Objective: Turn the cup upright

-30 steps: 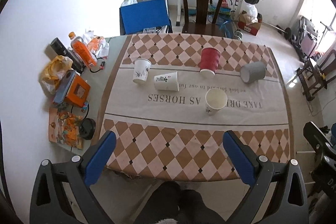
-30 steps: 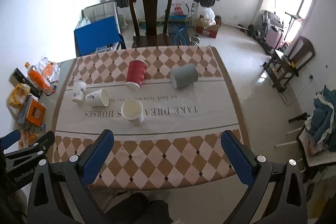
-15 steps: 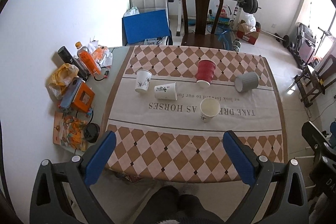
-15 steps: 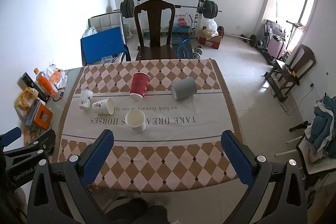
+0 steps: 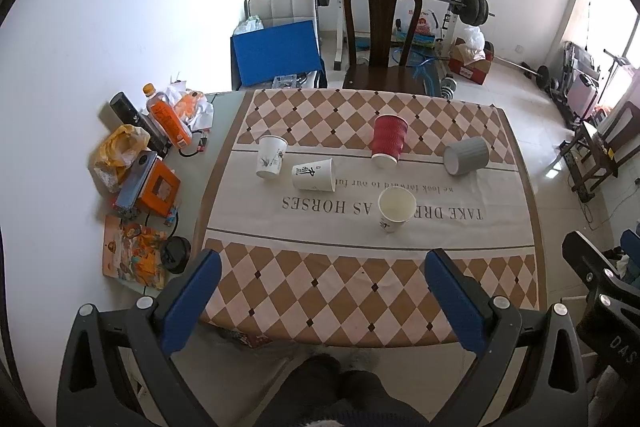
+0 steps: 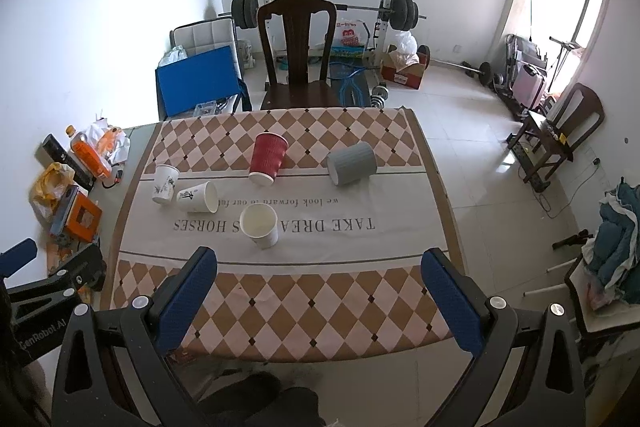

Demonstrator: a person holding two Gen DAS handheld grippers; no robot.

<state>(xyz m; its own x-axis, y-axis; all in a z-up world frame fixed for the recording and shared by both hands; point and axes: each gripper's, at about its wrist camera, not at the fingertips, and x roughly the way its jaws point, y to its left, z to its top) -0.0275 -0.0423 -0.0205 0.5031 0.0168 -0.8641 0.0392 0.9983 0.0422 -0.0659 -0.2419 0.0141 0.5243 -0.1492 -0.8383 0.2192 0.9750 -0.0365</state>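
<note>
Both grippers, left (image 5: 320,291) and right (image 6: 318,289), draw back from the table (image 5: 360,291) with jaws spread and empty, leaving the tipped gray cup (image 6: 352,163) at frame centre-right untouched.

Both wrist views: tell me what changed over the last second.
Both claws, left and right, drew back and up from the table, so it shows smaller. Both remain open, holding nothing. The five cups, including the tipped white cup, have not moved.
</note>
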